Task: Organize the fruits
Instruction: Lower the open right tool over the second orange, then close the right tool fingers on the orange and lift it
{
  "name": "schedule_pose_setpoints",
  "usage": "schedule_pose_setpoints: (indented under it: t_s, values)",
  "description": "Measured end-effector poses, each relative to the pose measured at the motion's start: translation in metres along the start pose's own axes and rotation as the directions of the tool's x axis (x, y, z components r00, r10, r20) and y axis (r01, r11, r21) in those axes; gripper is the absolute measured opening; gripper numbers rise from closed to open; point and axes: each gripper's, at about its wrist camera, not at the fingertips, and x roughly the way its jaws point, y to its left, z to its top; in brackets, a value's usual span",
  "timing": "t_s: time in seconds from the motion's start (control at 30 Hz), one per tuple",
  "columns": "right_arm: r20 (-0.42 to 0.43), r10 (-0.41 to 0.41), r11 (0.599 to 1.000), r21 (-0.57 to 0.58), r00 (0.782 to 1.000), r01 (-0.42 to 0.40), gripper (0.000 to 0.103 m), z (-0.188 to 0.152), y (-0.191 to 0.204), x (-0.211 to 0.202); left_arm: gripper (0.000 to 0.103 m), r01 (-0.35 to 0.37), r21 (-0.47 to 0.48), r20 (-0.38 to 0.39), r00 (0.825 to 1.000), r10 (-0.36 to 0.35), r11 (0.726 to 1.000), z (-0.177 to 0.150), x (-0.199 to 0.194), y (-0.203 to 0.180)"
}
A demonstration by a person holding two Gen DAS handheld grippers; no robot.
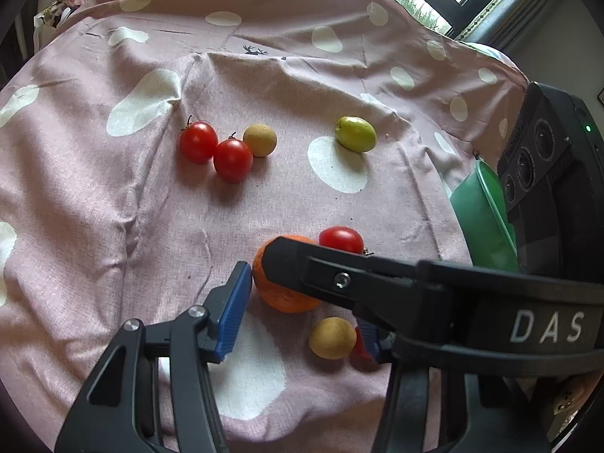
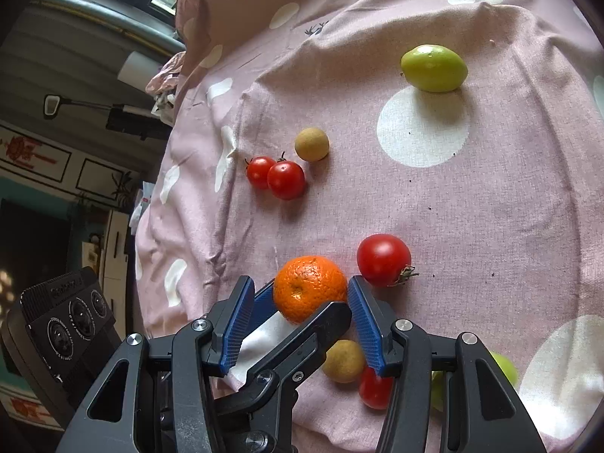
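Both grippers crowd one fruit here. The orange [image 2: 309, 288] sits on the pink spotted cloth [image 2: 490, 207], right at the near end of the spread. In the right wrist view the right gripper [image 2: 300, 290] is spread wide, its blue pads [image 2: 364, 321] on either side of the orange. The right pad looks to be touching the peel; the left pad stands clear of it. Nothing clamped there.

The left gripper [image 1: 302, 298] is released too. From its own camera, its left pad [image 1: 234, 309] is pressed up against the orange [image 1: 287, 294]. Its other finger is mostly hidden behind the right gripper's black finger [image 1: 339, 275], which crosses over the top of the orange. So the two tools overlap on this fruit, and neither one has it gripped.

A tomato [image 2: 383, 260] lies just beside the orange on the far right. Nearer the cameras, a longan [image 2: 343, 360] and another tomato [image 2: 373, 390] lie side by side, partly covered by the fingers. Farther out, two cherry tomatoes [image 1: 215, 151] touch each other, with a second longan [image 1: 259, 140] just beside them. A green fruit [image 1: 356, 133] sits well apart at the edge of a white spot. More green fruit [image 2: 504, 366] peeks out behind the right gripper. A green tub [image 1: 479, 211] stands at the right edge of the cloth.
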Motion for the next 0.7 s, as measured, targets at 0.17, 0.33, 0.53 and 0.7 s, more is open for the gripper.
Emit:
schedule_pose_setpoints:
  t_s: [0.17,0.33,0.53,0.7]
  values:
    - [-0.008,-0.016,1.000,-0.013,1.000,0.016,0.054,0.000,0.001,0.003,0.044,0.007,-0.024,-0.007,1.000,-0.007,1.000,0.001,0.005,0.004]
    - [-0.011,-0.049,0.999,-0.021,0.999,0.048,0.047,-0.001,0.000,0.005,0.043,-0.002,-0.011,0.002,1.000,0.002,1.000,0.000,0.005,0.003]
    - [-0.007,-0.052,0.998,-0.027,0.999,0.052,0.047,-0.002,0.000,0.004,0.043,-0.009,0.006,0.009,1.000,0.009,1.000,-0.001,0.005,0.001]
    - [-0.002,-0.044,0.999,-0.025,0.999,0.044,0.047,-0.005,0.000,0.000,0.043,-0.030,0.038,0.042,0.999,0.029,0.999,-0.002,-0.001,-0.006]
